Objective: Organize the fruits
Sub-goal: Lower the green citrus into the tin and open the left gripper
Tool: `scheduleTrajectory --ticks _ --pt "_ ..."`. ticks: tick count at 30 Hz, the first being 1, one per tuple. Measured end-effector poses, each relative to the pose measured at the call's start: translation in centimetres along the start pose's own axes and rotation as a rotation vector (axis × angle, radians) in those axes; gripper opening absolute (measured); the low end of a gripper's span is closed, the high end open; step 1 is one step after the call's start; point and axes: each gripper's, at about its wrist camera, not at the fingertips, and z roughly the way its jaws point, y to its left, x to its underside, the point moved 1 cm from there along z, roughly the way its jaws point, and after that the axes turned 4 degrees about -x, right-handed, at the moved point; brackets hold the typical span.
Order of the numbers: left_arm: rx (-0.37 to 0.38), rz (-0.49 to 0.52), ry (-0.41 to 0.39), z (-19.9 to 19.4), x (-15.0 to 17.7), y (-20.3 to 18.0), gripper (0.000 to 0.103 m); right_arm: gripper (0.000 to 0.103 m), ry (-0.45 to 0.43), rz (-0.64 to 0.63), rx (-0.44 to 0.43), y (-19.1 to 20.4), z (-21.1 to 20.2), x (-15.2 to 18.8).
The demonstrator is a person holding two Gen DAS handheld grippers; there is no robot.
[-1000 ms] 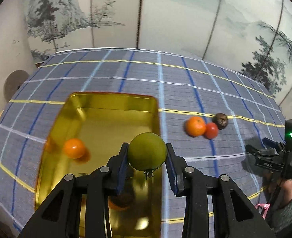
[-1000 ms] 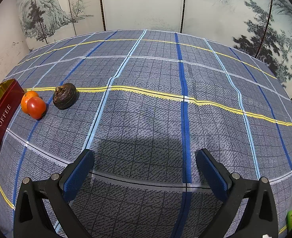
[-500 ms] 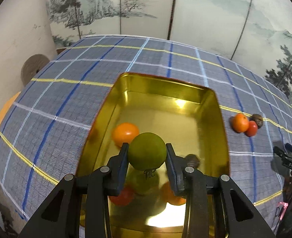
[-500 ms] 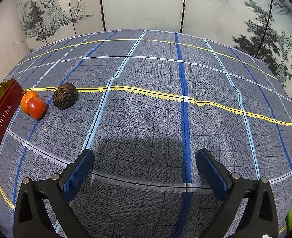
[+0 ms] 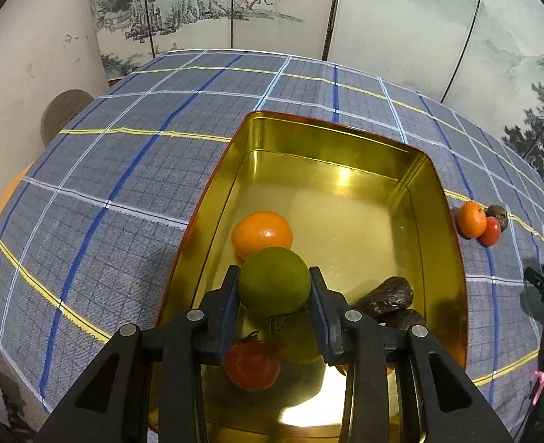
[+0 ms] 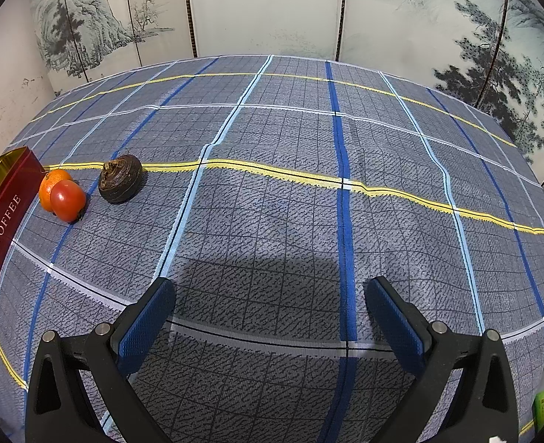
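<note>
Right wrist, red tin [image 6: 2, 229] reading "TOFFEE"

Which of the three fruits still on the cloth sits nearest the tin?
The orange mandarin, almost against the tin; the red tomato and brown one lie farther out.

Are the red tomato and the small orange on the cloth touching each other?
Touching. In the right wrist view the red tomato overlaps the small orange with no cloth showing between them; the left wrist view agrees.
</note>
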Motion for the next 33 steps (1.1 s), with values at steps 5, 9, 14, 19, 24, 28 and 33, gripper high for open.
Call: scheduleTrajectory --ticks 5,9,14,19,24,28,33 --pt "-0.003 -0.002 0.003 0.4 0.0 0.3 0.037 0.103 0.000 0.000 0.000 0.0 0.0 0.0" --pt "0.004 -0.006 0.001 0.5 0.0 0.5 0.037 0.103 0.000 0.000 0.000 0.0 0.0 0.0" --pt "0.003 -0.001 -0.004 0.5 0.0 0.5 0.037 0.103 0.000 0.000 0.000 0.0 0.0 0.0" --pt "0.005 0.000 -0.005 0.4 0.0 0.5 0.037 0.103 -0.001 0.000 0.001 0.0 0.0 0.0" --pt "0.000 0.011 -0.011 0.3 0.1 0.3 0.038 0.103 -0.001 -0.013 -0.005 0.1 0.0 0.0" --pt "-0.001 0.010 -0.014 0.3 0.1 0.2 0.039 0.101 0.000 -0.039 -0.018 0.9 0.1 -0.1" --pt "-0.010 0.010 -0.021 0.0 0.3 0.3 0.047 0.099 0.013 -0.090 -0.045 3.2 0.6 -0.7"
